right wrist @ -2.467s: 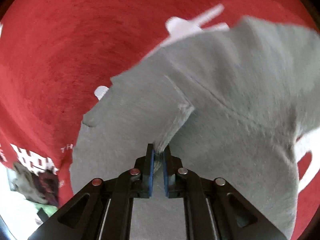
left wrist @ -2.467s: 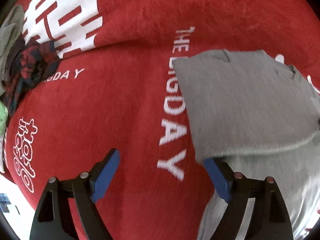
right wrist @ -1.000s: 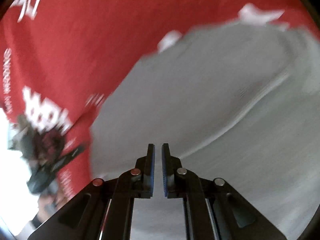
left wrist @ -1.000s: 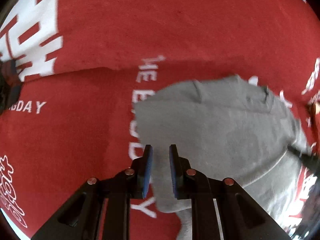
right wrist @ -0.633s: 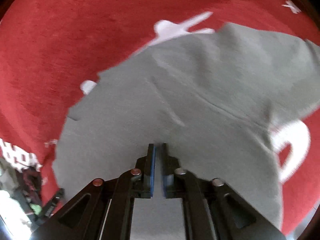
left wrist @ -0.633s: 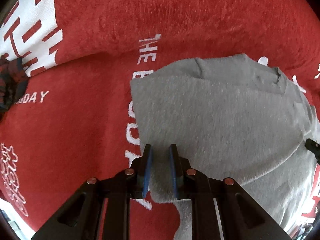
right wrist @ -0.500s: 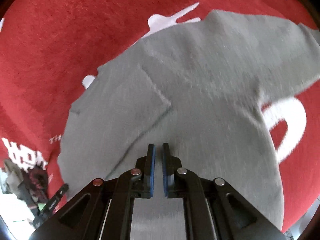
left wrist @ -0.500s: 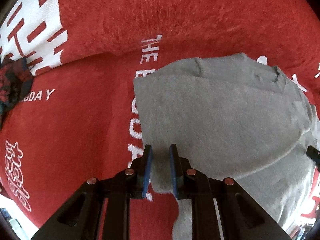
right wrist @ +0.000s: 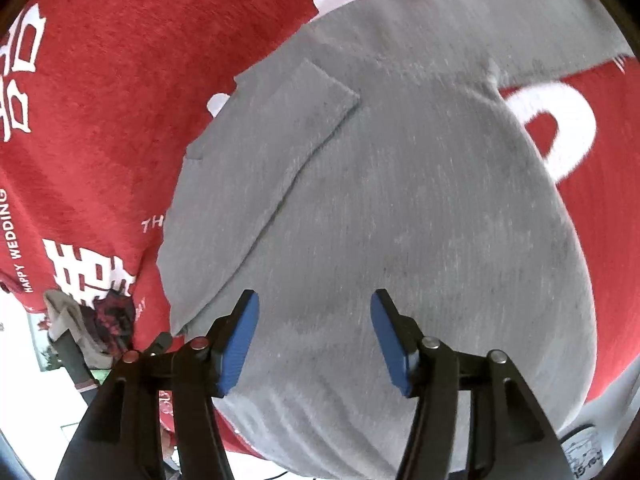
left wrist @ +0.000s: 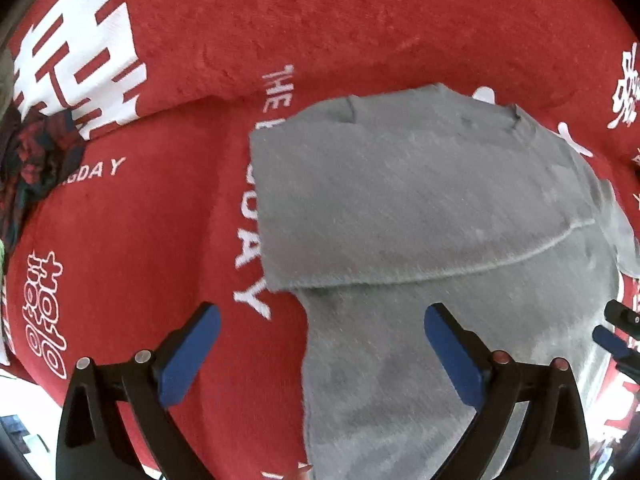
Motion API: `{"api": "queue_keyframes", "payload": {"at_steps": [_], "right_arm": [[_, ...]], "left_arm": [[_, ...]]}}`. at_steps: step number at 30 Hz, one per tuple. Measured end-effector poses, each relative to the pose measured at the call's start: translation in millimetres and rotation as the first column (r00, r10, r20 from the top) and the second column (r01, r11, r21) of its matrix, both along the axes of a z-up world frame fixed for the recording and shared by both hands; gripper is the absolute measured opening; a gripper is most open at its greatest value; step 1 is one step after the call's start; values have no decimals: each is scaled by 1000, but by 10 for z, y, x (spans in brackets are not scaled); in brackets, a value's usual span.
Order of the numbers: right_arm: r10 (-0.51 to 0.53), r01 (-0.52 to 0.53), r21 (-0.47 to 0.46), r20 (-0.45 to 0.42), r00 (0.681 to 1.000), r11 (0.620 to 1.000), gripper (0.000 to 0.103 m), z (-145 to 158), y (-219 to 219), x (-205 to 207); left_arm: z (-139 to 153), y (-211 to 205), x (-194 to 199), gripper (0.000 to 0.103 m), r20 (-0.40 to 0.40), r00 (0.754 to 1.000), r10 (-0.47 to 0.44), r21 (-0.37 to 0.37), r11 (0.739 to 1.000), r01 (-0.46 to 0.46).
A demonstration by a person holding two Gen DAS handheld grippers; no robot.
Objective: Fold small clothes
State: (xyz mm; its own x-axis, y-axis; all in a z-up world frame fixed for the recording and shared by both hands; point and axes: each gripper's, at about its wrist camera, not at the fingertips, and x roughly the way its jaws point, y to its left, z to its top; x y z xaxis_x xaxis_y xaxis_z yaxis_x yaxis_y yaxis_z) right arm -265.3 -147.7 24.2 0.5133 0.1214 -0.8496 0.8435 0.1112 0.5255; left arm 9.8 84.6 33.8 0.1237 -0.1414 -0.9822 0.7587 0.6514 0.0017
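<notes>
- We hold the left hand-held gripper point(left wrist: 320, 344) with its blue-padded fingers point(left wrist: 188, 354) spread wide apart and nothing between them.
- Ahead of it and to its right lies the small grey knitted garment point(left wrist: 420, 208), flat on the red plush cloth with white printed lettering point(left wrist: 132, 240).
- One flap of the grey garment is folded over the rest; the flap's hemmed edge runs across just ahead of the left gripper's right finger, which hovers over the lower layer.
- The left gripper's left finger hangs over bare red cloth, beside the white letters.
- We hold the right hand-held gripper point(right wrist: 316, 336) with its fingers also apart and empty, both pads point(right wrist: 390, 338) over the grey garment point(right wrist: 400, 208).
- In the right wrist view the folded flap sits ahead and to the left of the gripper, its straight edge slanting away from the left finger.
- A sleeve-like strip of the garment reaches far ahead to the right across the red cloth point(right wrist: 120, 80).
- Far to the left of both grippers a crumpled dark red-and-black patterned fabric point(left wrist: 36, 160) lies at the red cloth's edge.
- The tip of the right gripper shows at the far right edge of the left wrist view.
</notes>
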Motion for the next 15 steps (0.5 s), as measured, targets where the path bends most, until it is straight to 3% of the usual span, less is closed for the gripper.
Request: {"api": "queue_keyframes", "payload": {"at_steps": [2,6,7,15], "right_arm": [[-4,4,7,8,1000,1000,71,2,48,2],[-11,10,16,34,999,1000,75,37,174,-68],[-13,12,19,41,999,1000,81,39,194,-77],[-54,52,23,91,994,998,86,160,388,-261]], "left_arm": [[16,-8,-30,102,-6,1000,-6,0,1000,6],[39,-39,-129,102,-1,999,-44,51,998,44],[37,-38,-152,102,-8,998,-55,55,997,55],[111,-52,-389,102,-39,990,-133,31,990,134]]}}
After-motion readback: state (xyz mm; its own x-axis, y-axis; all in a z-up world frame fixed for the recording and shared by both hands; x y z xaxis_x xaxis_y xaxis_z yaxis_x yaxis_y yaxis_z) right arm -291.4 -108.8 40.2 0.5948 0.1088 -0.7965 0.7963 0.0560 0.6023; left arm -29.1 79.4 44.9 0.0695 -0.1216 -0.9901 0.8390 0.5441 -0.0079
